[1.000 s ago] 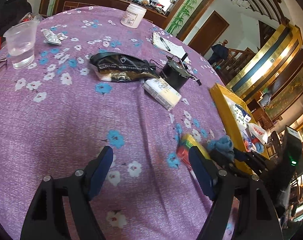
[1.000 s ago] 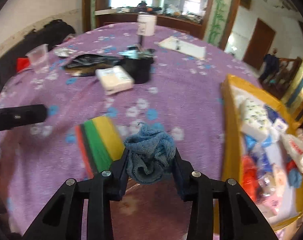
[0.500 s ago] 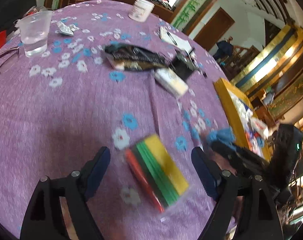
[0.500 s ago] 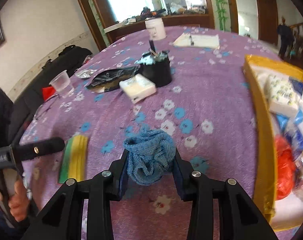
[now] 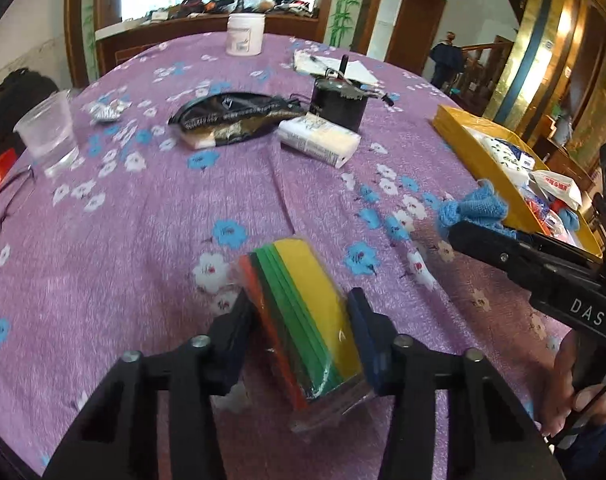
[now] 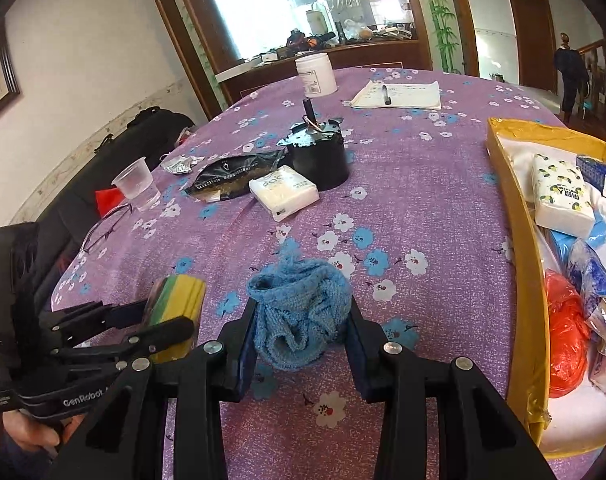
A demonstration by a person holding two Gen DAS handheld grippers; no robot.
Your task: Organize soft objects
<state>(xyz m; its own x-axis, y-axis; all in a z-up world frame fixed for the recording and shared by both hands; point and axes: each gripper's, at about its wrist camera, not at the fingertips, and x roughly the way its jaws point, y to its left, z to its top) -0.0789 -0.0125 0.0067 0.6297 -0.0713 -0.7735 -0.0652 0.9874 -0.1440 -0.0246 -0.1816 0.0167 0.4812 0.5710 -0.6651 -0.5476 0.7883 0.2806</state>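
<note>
So rn the left gripper (image 5: 303,336) has its jaws pinched in on the sponge pack (image 5: 303,312), the plastic-wrapped stack with red, green and yellow layers, near edge of the purple flowered table (image 5: 151,216). Pads look pressed on both long sides, red side on the left pad, yellow on the right. The pack looks a bit skewed between them tho, so imo squeeze gently and lift straight up before swinging, otherwise the slick wrapper could slide out.

Right gripper (image 6: 301,320) is clamped on the blue cloth (image 6: 301,312), bunched up between its pads, held just left of the yellow tray (image 6: 519,240) that's already full of tissue packs and bags. Both soft things prob go in that tray, on the right side of the table. I'd drop the cloth in first since it's closer, then bring the sponges over so the two grippers don't bump.

Vs a sec ago: the left jaws were spread wide over bare tablecloth with the sponge pack off to the right of them, now they've just been closing and the pack sits between them. The right one had the same hold on the cloth back then, no change there.
</note>
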